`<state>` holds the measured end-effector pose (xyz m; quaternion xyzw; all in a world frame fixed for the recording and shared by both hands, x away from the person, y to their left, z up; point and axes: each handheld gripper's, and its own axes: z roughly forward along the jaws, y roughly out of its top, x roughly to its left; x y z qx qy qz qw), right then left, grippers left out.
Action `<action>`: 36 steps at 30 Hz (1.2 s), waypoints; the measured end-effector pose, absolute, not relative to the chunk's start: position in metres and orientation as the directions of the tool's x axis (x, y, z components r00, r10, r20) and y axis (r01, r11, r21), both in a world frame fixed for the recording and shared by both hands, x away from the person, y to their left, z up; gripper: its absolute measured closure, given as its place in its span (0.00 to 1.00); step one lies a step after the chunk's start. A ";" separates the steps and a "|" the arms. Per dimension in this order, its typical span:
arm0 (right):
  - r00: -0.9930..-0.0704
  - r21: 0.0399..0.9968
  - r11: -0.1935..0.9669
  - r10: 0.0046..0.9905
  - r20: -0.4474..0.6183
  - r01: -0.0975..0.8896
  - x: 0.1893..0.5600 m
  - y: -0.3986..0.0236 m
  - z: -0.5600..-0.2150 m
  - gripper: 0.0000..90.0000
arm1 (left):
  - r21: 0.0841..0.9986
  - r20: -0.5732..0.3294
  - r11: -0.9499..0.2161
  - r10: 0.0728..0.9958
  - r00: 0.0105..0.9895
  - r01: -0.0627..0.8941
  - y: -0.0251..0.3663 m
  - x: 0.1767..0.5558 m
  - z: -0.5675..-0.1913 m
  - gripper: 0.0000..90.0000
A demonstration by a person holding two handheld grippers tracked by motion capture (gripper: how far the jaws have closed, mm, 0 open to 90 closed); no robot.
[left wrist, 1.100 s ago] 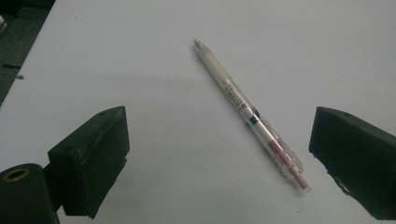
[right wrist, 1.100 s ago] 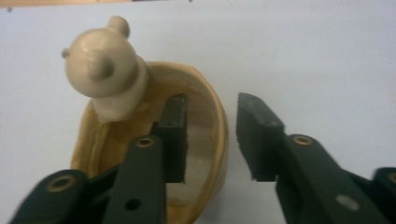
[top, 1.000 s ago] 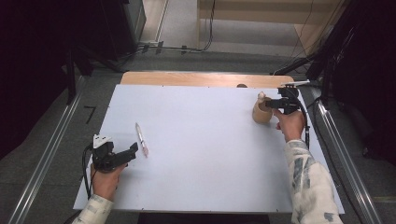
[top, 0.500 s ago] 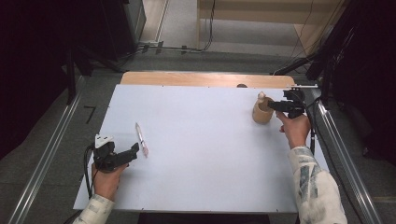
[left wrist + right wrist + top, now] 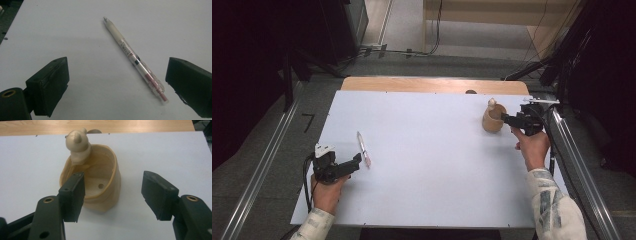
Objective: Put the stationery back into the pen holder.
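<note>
Clear plastic pen with pink end (image 5: 135, 59) lies flat, long axis diagonal, between my left gripper (image 5: 117, 87) jaws, wide. Right gripper (image 5: 113, 195), wide, faces tan wooden cup (image 5: 96, 185).

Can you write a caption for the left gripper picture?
Open left gripper poised over a pen lying on the white table.

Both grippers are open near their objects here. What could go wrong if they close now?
The pen lies diagonal, its pink end near one jaw of the left gripper; closing may push or roll it rather than grip it. The right gripper sits off-centre on the cup: one jaw over the rim, the other wide of the wall, so closing might tip or slide the cup.
</note>
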<state>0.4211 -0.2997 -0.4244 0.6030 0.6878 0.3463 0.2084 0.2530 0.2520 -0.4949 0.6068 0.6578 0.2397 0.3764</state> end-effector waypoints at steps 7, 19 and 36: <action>-0.212 0.752 0.047 0.969 0.125 0.657 0.403 -0.303 -0.421 0.38 | 0.767 -0.205 0.156 0.979 0.008 0.623 0.250 0.262 -0.495 0.07; -0.226 0.754 0.056 0.966 0.124 0.655 0.381 -0.313 -0.434 0.38 | 0.752 -0.195 0.157 0.981 -0.012 0.640 0.244 0.281 -0.497 0.09; -0.271 0.759 0.112 0.959 0.087 0.641 0.350 -0.313 -0.447 0.37 | 0.736 -0.153 0.150 0.987 -0.054 0.660 0.243 0.311 -0.496 0.15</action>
